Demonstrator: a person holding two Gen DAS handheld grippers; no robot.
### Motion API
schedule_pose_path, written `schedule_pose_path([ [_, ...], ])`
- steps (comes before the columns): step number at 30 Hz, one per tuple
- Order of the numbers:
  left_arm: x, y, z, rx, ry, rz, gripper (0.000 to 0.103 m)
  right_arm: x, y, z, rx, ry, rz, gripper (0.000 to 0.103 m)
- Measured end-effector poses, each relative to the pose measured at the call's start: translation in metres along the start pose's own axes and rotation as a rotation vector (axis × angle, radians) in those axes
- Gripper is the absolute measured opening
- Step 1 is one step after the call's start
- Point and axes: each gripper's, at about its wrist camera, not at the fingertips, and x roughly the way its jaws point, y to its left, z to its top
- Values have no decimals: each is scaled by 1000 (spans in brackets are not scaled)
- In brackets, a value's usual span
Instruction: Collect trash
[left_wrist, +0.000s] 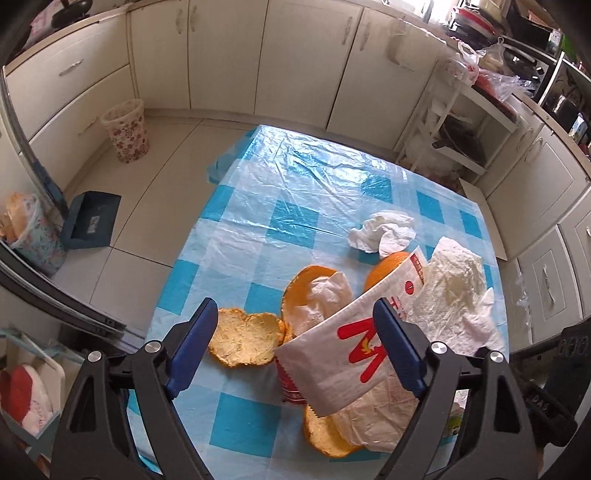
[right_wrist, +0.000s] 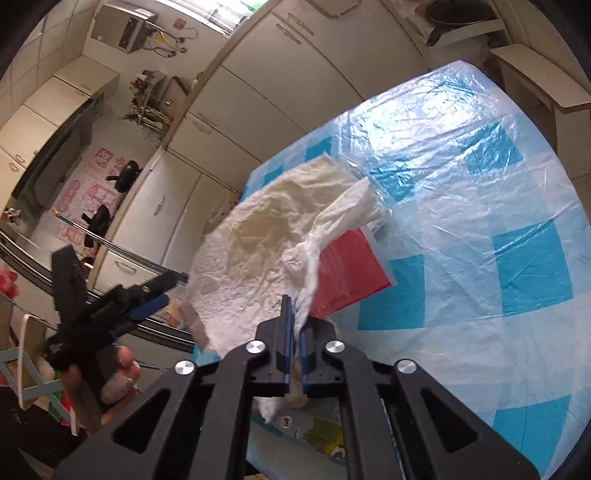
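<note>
On the blue-and-white checked table (left_wrist: 258, 221) lies a heap of trash. It holds orange peels (left_wrist: 243, 338), crumpled tissues (left_wrist: 384, 230), a large white paper towel (left_wrist: 458, 280) and a white wrapper with a red letter (left_wrist: 347, 354). My left gripper (left_wrist: 295, 310) stands open above the heap, with the wrapper leaning on its right finger (left_wrist: 399, 350) and a peel between the jaws. My right gripper (right_wrist: 295, 317) is shut on the edge of the white paper towel (right_wrist: 251, 258), which drapes over a red wrapper (right_wrist: 347, 269). The left gripper (right_wrist: 110, 310) shows at the left of the right wrist view.
A floral waste bin (left_wrist: 127, 129) stands on the tiled floor beyond the table's left corner. A bagged bin (left_wrist: 33, 236) and a dark dustpan (left_wrist: 90, 221) sit at the far left. Cream cabinets (left_wrist: 295, 55) line the back, and a cluttered shelf (left_wrist: 461, 140) stands at the right.
</note>
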Motion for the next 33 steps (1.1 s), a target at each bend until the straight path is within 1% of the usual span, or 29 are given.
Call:
schedule_pose_path([
  [2, -1, 0, -2, 32, -6, 19, 82, -20, 1, 3, 3, -64, 80, 3],
  [4, -1, -6, -5, 85, -10, 31, 86, -44, 0, 5, -4, -132, 146, 3],
  [7, 5, -22, -10, 181, -1, 43, 88, -77, -4, 8, -12, -222, 220, 3],
  [12, 22, -56, -12, 332, 4, 95, 89, -125, -19, 13, -7, -335, 252, 3],
  [14, 28, -65, -11, 367, 9, 92, 89, -138, -28, 16, 11, -372, 255, 3],
  [17, 33, -77, -12, 397, 22, 71, 89, -155, -44, 16, 33, -419, 220, 3],
  [18, 33, -81, -14, 408, 16, 78, 83, -161, -50, 17, 43, -433, 202, 3],
  [19, 32, -84, -17, 418, 9, 92, 69, -165, -56, 16, 53, -445, 180, 3],
  [20, 33, -87, -18, 429, 15, 95, 61, -172, -61, 16, 67, -456, 160, 3],
  [22, 33, -88, -19, 427, 28, 85, 27, -180, -76, 15, 110, -474, 120, 3],
  [24, 29, -89, -19, 419, 30, 62, 16, -187, -90, 15, 155, -482, 71, 3],
  [26, 19, -89, -18, 413, 14, 32, 15, -194, -104, 17, 194, -484, 18, 3],
  [29, 4, -82, -15, 376, 6, -44, 14, -200, -125, 21, 230, -462, -72, 3],
  [33, -3, -61, -8, 267, 49, -185, 14, -191, -151, 30, 269, -378, -216, 3],
])
